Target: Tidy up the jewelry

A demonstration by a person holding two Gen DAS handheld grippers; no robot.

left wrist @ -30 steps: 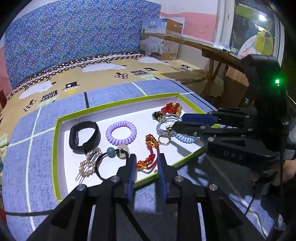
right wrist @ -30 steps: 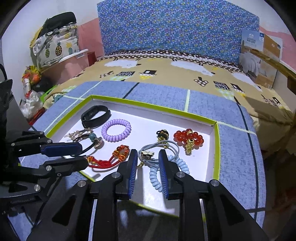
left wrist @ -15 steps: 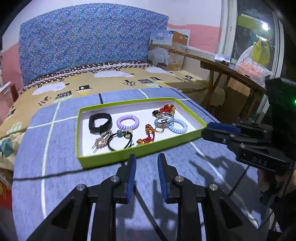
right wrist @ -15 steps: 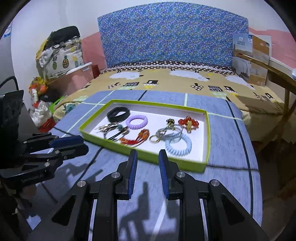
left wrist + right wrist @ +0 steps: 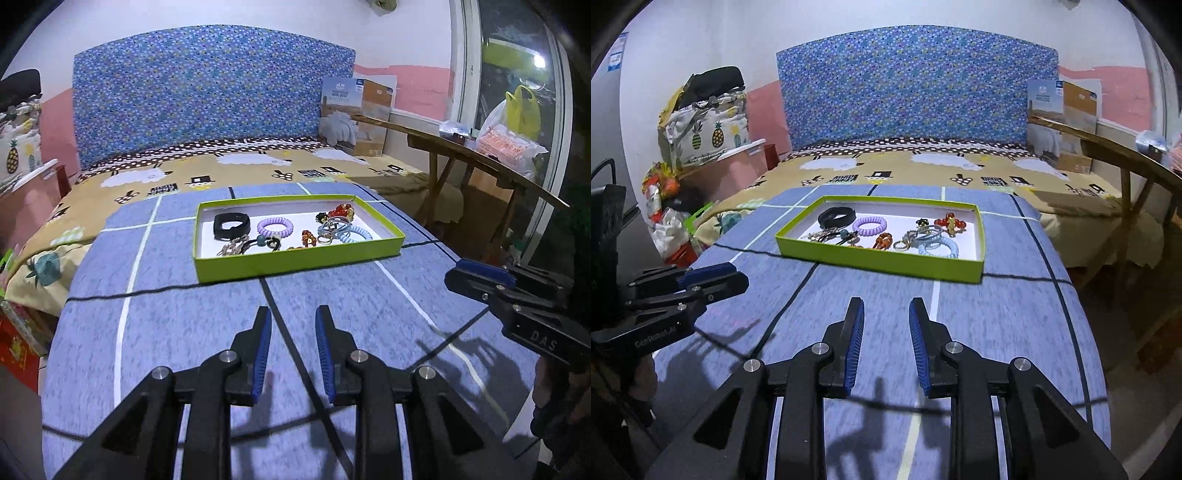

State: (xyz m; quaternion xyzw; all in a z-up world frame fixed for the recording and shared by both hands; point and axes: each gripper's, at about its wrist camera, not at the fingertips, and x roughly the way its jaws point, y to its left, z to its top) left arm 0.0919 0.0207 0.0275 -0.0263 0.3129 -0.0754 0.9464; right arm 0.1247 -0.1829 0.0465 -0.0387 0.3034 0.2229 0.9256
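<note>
a blue checked blanket (image 5: 184,332) covers the bed, and on it sits a shallow green tray (image 5: 295,258) holding the jewelry: a black band (image 5: 231,225), a purple coil tie (image 5: 275,228), a blue coil tie (image 5: 942,247) and red beads (image 5: 949,222). the left gripper (image 5: 291,325) and right gripper (image 5: 885,317) hover near the tray, jaws apart, empty.

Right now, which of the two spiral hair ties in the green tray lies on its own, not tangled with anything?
The purple spiral hair tie, mid-tray, lies alone. The light blue spiral hair tie, toward the right end, overlaps a cluster of rings.
</note>
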